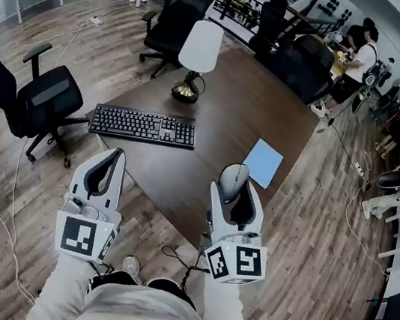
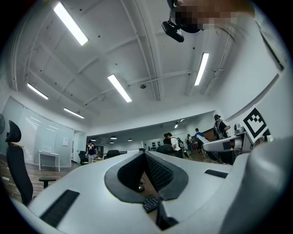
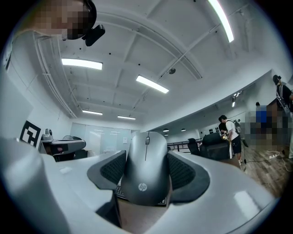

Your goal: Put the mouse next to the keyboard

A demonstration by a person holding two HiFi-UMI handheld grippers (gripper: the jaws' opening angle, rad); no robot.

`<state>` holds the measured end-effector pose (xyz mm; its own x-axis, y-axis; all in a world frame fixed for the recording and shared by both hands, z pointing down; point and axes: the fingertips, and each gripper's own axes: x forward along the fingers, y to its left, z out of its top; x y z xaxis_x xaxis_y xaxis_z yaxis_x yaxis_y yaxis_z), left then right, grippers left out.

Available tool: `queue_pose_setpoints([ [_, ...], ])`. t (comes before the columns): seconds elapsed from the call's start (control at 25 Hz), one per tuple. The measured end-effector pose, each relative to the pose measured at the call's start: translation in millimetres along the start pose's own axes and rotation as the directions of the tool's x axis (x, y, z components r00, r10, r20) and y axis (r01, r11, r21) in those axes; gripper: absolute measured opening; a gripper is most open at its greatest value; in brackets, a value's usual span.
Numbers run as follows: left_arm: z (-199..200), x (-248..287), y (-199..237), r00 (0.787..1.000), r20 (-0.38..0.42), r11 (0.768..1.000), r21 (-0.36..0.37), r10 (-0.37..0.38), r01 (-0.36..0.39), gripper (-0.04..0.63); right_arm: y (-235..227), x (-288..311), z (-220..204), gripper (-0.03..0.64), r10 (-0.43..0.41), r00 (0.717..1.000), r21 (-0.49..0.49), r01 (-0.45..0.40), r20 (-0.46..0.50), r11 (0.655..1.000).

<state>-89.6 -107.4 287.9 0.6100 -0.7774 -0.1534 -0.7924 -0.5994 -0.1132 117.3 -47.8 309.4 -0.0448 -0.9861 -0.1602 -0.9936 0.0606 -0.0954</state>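
Twice pressing against the mouse [image 3: 145,170], once from each side, with the ribbed pads of the right gripper [image 3: 146,155]; clamping it nose up, scroll wheel and logo facing the camera, filling the whole gap. Meeting tip to tip on the left gripper [image 2: 145,154], gripping nothing, leaving only a thin slot lower down.

Peeking through that slot in the left gripper view: finding a sliver of brown wood and one corner of the keyboard [image 1: 143,125]. Catching just a strip of keys under the mouse in the right gripper view, with no judging from there how far off.

Getting the layout from the head view alone: holding the mouse over the near right part of the table [image 1: 225,99], well to the right of the keyboard and just beside a blue sheet [image 1: 263,163]; not showing whether touching the wood or raised above it. Hanging the left gripper over the table's near edge, just in front of the keyboard.

Leaving a broad stretch of bare wood between the keyboard's right end and the blue sheet. Finding a lamp [image 1: 197,56] behind the keyboard, apart from it. Crowding the table's left corner with an office chair [image 1: 43,100]; lining the far edge with more chairs [image 1: 181,12].
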Motion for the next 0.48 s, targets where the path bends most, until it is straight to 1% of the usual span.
queue_pose_setpoints([
  [0.48, -11, 20, 46, 0.999, 0.015, 0.999, -0.011, -0.041, 0.041, 0.005, 19, 33, -4, 0.298, -0.058, 0.998, -0.001, 0.058, 0.018, 0.998],
])
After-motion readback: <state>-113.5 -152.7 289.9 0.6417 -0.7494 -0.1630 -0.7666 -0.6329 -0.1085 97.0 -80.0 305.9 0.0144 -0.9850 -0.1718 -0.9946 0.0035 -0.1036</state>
